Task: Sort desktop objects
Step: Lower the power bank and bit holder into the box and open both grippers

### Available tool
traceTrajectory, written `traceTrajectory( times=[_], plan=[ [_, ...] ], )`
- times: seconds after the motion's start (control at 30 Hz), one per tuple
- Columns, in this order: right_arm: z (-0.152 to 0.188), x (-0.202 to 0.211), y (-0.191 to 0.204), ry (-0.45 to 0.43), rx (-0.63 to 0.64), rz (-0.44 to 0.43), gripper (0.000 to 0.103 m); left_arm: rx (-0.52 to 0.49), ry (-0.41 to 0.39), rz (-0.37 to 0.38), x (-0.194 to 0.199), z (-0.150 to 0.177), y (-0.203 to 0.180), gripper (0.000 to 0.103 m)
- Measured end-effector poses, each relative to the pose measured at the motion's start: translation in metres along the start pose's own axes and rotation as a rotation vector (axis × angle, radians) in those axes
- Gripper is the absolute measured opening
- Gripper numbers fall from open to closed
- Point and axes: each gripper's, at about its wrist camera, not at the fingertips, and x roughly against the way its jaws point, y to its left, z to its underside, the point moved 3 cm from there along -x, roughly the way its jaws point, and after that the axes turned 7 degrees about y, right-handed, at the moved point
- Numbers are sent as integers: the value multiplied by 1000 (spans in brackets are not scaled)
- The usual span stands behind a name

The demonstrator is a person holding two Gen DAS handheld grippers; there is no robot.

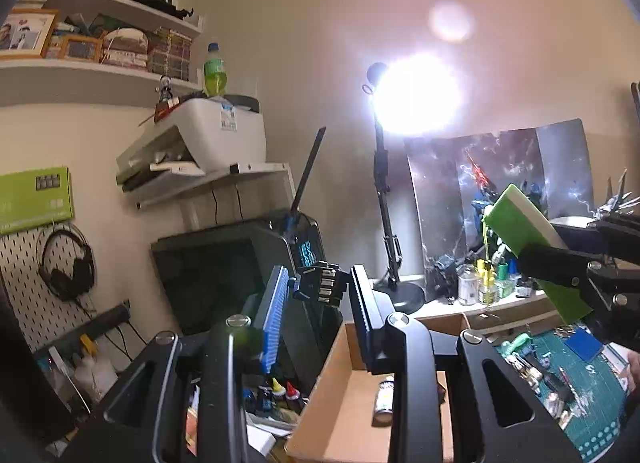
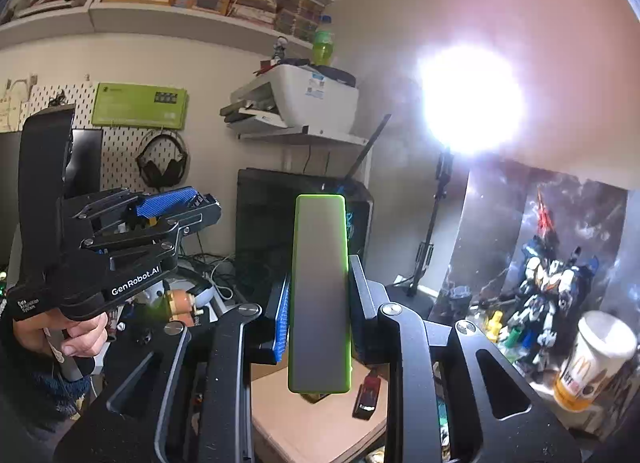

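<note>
My left gripper (image 1: 318,289) is shut on a small black block-shaped part (image 1: 322,283) and holds it in the air above an open cardboard box (image 1: 340,419). A small bottle (image 1: 385,397) lies on the box floor. My right gripper (image 2: 318,303) is shut on a long green-edged grey block (image 2: 319,295), held upright above the box (image 2: 316,419). The same green block (image 1: 532,247) shows at the right of the left wrist view, tilted, in the right gripper (image 1: 560,263). The left gripper (image 2: 168,207) shows at the left of the right wrist view, held by a hand.
A bright desk lamp (image 1: 416,99) glares at the back. A dark 3D printer (image 1: 236,275) stands behind the box. Paint bottles (image 1: 484,279), a robot model (image 2: 548,295), a paper cup (image 2: 592,359) and a green cutting mat (image 1: 580,375) with small parts crowd the right. A red item (image 2: 370,393) lies in the box.
</note>
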Motion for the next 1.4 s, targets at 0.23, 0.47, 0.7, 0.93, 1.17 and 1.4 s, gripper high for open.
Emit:
traceTrajectory(
  times=[0.23,0.47,0.7,0.93,1.17,1.4],
  plan=[
    [-23,-26,-20,28,3,14,23,-35,64,10,-45,-17,-7,31],
    [-23,-71,-47,106,-41,-8,23,-55,167,22,-108,-17,-13,31],
    [1,-139,-87,248,-134,-50,23,-102,335,72,-178,6,-29,31],
    [36,-215,-118,402,-202,-41,23,-79,567,176,-259,45,-47,31],
    [92,-287,-133,600,-246,-41,23,-87,836,239,-328,111,-69,31],
    [153,-331,-130,823,-300,-131,23,-148,1001,159,-358,172,-72,31]
  ],
)
